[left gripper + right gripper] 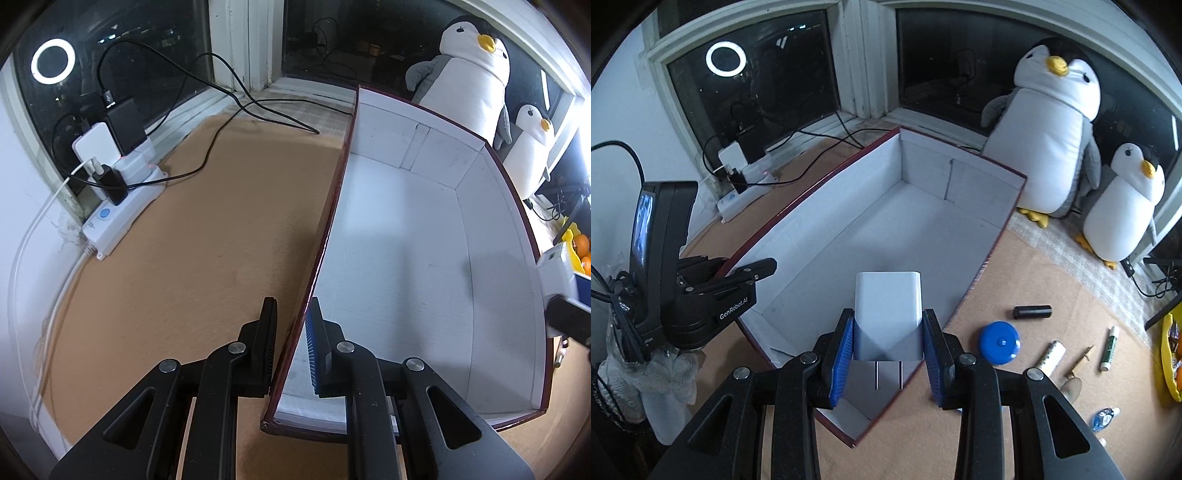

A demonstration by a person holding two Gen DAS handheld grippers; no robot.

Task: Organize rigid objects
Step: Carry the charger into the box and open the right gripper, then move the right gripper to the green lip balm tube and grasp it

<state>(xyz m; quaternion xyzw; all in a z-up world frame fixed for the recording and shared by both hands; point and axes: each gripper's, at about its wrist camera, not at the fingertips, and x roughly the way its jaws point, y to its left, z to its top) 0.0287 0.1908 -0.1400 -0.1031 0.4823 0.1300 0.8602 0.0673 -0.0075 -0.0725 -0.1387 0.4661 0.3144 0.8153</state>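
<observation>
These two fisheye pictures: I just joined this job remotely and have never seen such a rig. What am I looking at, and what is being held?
No robot arm here: a person holds a two-finger tool in each hand, each with a camera looking along its fingers.

The left wrist view shows the left tool straddling the left wall of an open white-lined box, one finger outside and one inside, with a gap visible on either side of the wall.

The right wrist view shows the right tool squeezing a white charger, prongs toward the camera, over the box's near end.

On the brown surface right of the box lie a blue round case, a black cylinder, a glue stick and other small items. Two plush penguins stand behind.
</observation>
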